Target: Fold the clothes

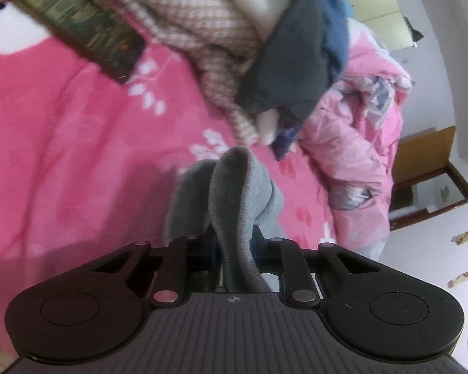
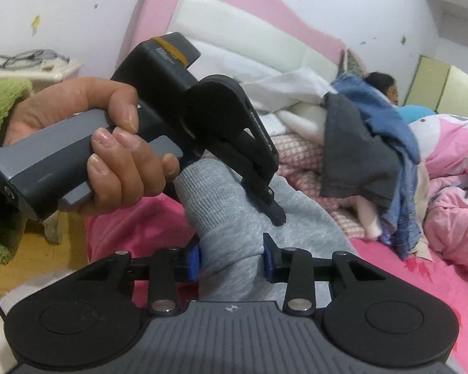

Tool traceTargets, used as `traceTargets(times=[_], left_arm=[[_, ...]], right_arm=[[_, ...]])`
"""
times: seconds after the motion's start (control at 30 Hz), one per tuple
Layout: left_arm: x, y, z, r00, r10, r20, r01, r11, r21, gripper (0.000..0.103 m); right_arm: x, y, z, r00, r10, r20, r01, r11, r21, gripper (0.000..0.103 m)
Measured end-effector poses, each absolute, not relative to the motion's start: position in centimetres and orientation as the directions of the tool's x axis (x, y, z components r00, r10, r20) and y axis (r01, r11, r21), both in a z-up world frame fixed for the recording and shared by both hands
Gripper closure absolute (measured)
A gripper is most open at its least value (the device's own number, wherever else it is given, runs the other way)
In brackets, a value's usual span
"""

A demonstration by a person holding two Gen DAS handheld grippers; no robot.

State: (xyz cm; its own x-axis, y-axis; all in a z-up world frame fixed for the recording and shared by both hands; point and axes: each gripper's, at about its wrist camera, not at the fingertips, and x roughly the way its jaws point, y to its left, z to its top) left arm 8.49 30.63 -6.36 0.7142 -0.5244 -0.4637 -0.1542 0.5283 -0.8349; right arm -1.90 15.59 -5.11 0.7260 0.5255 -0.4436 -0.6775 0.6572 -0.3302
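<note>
grey garment [image 2: 231,218] pinched between both jaws: left gripper [image 1: 231,243] narrow, right gripper [image 2: 231,257] wider.

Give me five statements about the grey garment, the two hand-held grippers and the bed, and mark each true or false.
1. The left hand-held gripper is shut on a ribbed edge of the grey garment. True.
2. The right hand-held gripper has nothing between its blue pads. False: a bunch of the grey garment sits between them, gripped.
3. The bed cover is bright pink with white leaf prints. True.
4. The pile of clothes lies on the floor. False: it lies on the bed.
5. The hand holding the left hand-held gripper wears a green fuzzy sleeve. True.
</note>
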Motion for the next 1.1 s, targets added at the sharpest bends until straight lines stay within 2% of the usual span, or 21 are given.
traceTargets(times=[0.33, 0.53, 0.83, 1.1], left_arm=[[10.5, 23.4, 0.9, 0.715, -0.558, -0.420, -0.042, 0.566, -0.823, 0.088], [13.1, 15.3, 5.0, 0.675, -0.610, -0.415, 0.057, 0.604, -0.795, 0.088], [15.8, -2.1, 8.4, 0.557, -0.696, -0.453, 0.222, 0.650, -0.727, 0.088], [17.7, -20.4, 8.1, 0.425, -0.763, -0.487, 0.350, 0.635, -0.689, 0.088]], right_arm=[[-2.9, 10.1, -0.5, 0.831, 0.478, -0.285, -0.550, 0.779, -0.300, 0.065], [-2.8, 4.1, 2.0, 0.905, 0.387, -0.178, -0.421, 0.874, -0.243, 0.065], [-3.4, -9.2, 4.2, 0.986, 0.158, -0.053, -0.164, 0.978, -0.128, 0.065], [-4.8, -23.5, 4.2, 0.996, -0.082, -0.017, 0.081, 0.993, -0.083, 0.065]])
